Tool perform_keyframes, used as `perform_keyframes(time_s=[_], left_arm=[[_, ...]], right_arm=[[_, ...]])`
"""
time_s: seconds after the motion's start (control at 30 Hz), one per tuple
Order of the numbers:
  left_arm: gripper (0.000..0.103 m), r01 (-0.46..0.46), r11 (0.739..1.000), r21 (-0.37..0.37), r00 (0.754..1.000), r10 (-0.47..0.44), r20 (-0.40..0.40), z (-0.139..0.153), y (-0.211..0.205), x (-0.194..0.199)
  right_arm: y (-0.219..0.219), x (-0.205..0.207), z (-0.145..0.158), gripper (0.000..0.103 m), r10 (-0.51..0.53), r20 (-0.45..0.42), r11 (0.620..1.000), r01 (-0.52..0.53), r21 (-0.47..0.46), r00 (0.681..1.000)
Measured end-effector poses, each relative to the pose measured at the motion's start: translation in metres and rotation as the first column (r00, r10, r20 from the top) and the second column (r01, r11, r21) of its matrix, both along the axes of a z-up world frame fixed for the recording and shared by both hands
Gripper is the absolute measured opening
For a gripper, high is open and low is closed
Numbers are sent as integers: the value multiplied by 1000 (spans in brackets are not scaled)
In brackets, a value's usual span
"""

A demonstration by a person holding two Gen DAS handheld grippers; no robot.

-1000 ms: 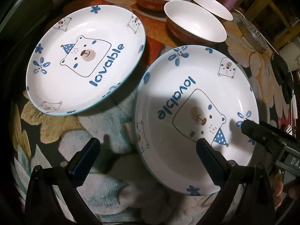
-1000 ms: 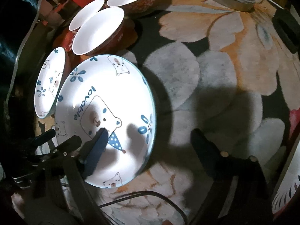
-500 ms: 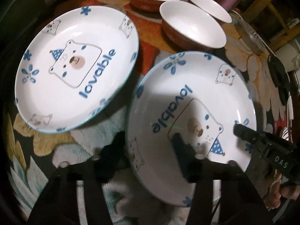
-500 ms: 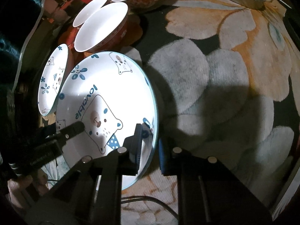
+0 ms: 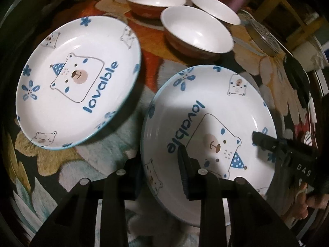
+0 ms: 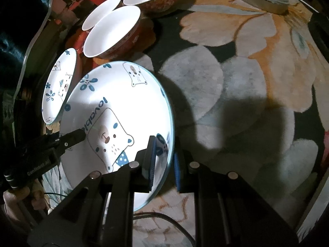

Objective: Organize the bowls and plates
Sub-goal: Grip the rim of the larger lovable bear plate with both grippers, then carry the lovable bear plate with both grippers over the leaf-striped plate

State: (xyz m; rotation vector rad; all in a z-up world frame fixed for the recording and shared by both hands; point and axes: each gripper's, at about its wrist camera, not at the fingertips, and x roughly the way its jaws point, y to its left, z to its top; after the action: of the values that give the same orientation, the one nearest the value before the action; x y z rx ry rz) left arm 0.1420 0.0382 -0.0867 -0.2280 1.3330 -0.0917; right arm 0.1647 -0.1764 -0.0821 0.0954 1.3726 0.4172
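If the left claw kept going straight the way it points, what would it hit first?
Probably nothing new: the left claw already straddles the near plate's rim. Further along that line sit the bowls, though depth is unclear.

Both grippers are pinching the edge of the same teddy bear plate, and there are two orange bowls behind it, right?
Nearly. There are three orange bowls, not two; the left wrist view shows all three behind the plates. The rest holds: the left gripper and the right gripper each pinch the rim of the same bear plate.
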Motion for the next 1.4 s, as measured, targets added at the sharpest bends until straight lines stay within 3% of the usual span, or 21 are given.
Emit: perform_keyframes(time_s=[0.4, 0.77, 1.1, 1.4], left_arm=[[30, 76, 997, -6, 996, -76, 43, 20, -33, 2], [30, 188, 982, -22, 980, -186, 78, 42, -85, 0], [30, 323, 946, -26, 942, -319, 107, 60, -149, -6], [30, 435, 900, -26, 895, -429, 122, 65, -219, -11]], right_arm=[[-28, -23, 25, 14, -40, 37, 999, 40, 1, 999], [-83, -39, 49, 14, -146, 46, 989, 145, 10, 988], [-146, -62, 65, 14, -242, 53, 970, 242, -4, 969], [-212, -82, 67, 14, -363, 33, 931, 363, -24, 931]])
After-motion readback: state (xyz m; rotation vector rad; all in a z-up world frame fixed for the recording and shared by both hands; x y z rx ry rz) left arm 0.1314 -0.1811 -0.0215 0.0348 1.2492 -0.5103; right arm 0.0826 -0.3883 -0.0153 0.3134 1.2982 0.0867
